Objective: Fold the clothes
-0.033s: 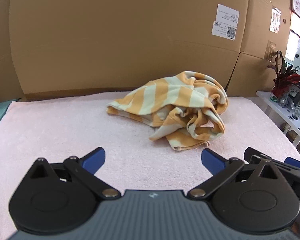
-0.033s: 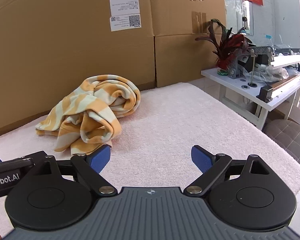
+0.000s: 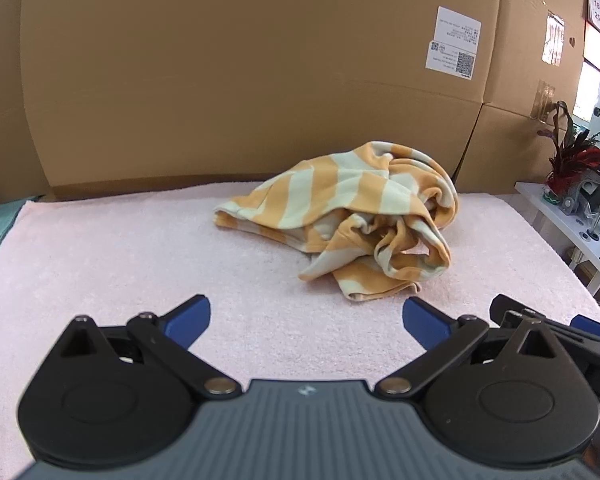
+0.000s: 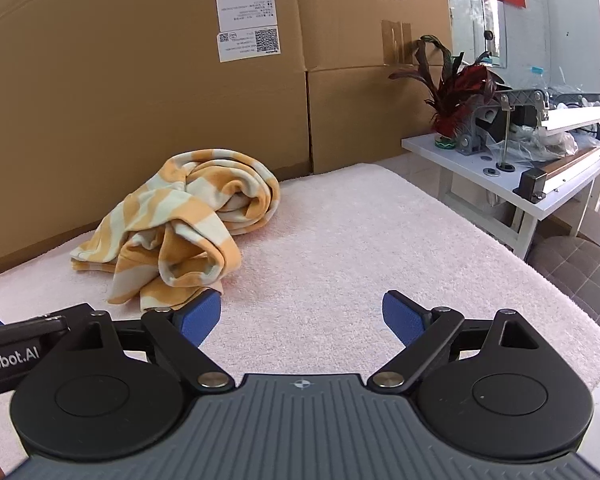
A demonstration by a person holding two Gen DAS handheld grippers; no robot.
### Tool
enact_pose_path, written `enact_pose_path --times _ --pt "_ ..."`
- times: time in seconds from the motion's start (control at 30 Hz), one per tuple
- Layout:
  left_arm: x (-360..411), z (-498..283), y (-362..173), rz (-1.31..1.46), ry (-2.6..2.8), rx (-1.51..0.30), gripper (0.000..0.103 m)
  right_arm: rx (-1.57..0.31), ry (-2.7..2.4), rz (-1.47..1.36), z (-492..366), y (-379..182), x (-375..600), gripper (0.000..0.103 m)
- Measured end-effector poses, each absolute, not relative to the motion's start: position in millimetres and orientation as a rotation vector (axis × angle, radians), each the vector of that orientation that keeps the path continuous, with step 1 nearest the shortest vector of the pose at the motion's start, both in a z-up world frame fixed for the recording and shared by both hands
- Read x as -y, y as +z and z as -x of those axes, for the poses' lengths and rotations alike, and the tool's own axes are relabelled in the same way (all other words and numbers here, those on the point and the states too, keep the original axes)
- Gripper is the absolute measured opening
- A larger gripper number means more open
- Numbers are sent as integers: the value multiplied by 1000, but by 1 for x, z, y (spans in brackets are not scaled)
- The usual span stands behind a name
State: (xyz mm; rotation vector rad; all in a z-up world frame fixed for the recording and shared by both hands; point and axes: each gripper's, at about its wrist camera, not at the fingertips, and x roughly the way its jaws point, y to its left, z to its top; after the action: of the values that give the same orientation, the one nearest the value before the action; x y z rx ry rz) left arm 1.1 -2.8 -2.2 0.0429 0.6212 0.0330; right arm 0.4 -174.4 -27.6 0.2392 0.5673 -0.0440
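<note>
Hovering low over the pink towel-covered table [image 3: 100, 248], the left gripper [image 3: 306, 316] has its blue pads spread wide with nothing between them, and the right gripper [image 4: 302, 312] beside it is just as wide and just as empty. Both point forward along the tabletop, held level and close together, so that each shows at the edge of the other's view. Just ahead lies the orange-and-cream striped garment [image 3: 352, 216], crumpled in a loose heap with its edges rolled under and no flat layer or clean crease showing; its near hem lies just beyond the right gripper's left pad [image 4: 204, 312]. Judged from this, the garment is not folded, and the work at hand is spreading it out: each gripper would need to find a separate edge or corner in the bundle and draw them apart. Cardboard boxes [image 3: 240, 72] stand behind it.
</note>
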Motion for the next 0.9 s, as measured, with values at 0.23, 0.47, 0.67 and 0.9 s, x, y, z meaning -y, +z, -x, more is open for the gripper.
enact_pose_path --times 0.23,0.47,0.67,0.9 --pt "9 -4 -11 -57 65 -626 102 -550 -55 -159 -2 -32 173 91" --pt "3 -6 -14 -73 136 -646 102 -578 -30 -168 -7 -38 171 91" --pt "-24 -12 -19 -58 181 -690 102 -592 3 -149 -12 -39 147 91" --pt "-52 -14 -22 -7 199 -705 102 -603 32 -104 -19 -36 118 90"
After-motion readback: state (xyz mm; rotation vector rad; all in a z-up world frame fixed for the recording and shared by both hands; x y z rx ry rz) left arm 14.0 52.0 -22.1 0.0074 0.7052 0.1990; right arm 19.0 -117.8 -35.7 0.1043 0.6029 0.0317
